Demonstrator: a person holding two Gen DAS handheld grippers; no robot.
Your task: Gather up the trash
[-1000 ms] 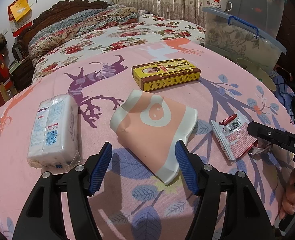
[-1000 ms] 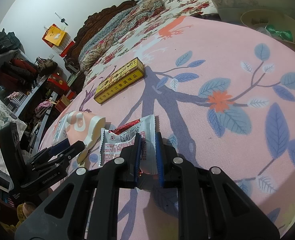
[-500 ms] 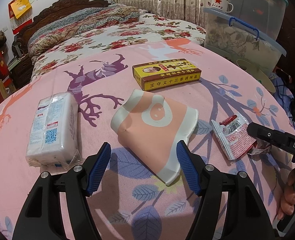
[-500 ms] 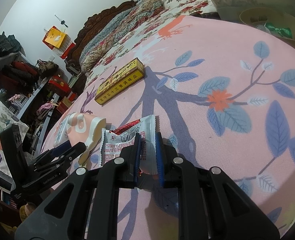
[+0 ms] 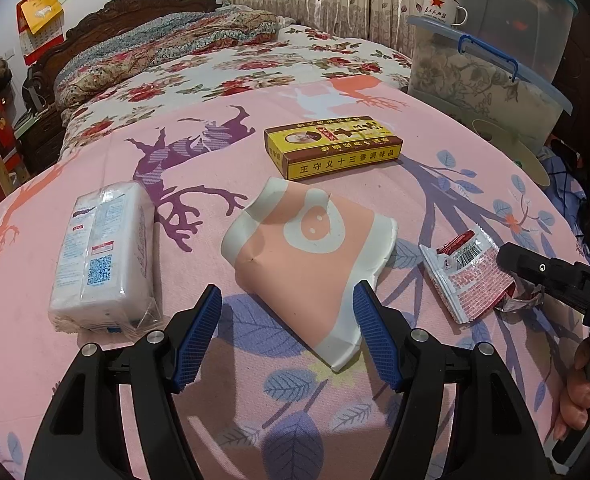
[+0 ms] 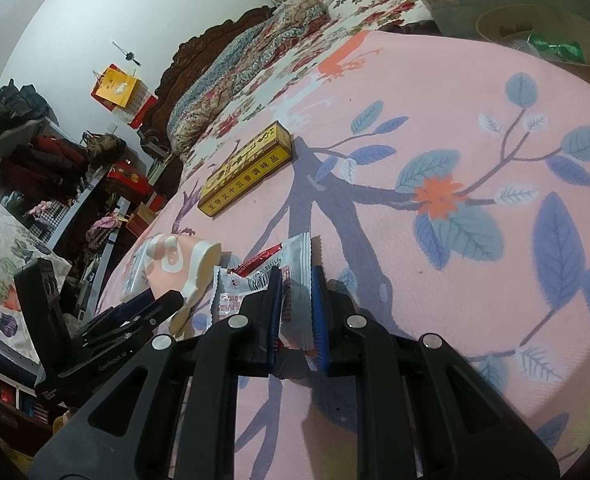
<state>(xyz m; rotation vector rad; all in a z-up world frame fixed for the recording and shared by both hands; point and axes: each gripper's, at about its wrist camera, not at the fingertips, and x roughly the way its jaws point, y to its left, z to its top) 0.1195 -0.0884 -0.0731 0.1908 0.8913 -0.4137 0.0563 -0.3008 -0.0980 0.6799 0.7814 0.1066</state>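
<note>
Right wrist view: the right gripper has its blue pads nearly together, pinching the near edge of a red-and-white wrapper that lies on the pink cloth. Whether the wrapper is already off the cloth I cannot tell. In the left wrist view that same gripper comes in from the right, with crumpled foil showing under its tip, and the wrapper looks flat.

The left gripper is wide open and holds nothing; its pads stand either side of the near corner of a peach-and-white pad, not touching it as far as I can see.

Further out lie a tissue pack to the left and a yellow box beyond the pad, both well apart from the wrapper.

The task looks barely begun: one piece is gripped and not yet carried off. A tan bin past the cloth's far edge already holds something green, so it is probably the target, though that is a guess. Which of the other items count as trash is unclear.

The bin's rim is cut off by the frame, the wrapper's print is too small to read, and the grip point is hidden behind the pads.
</note>
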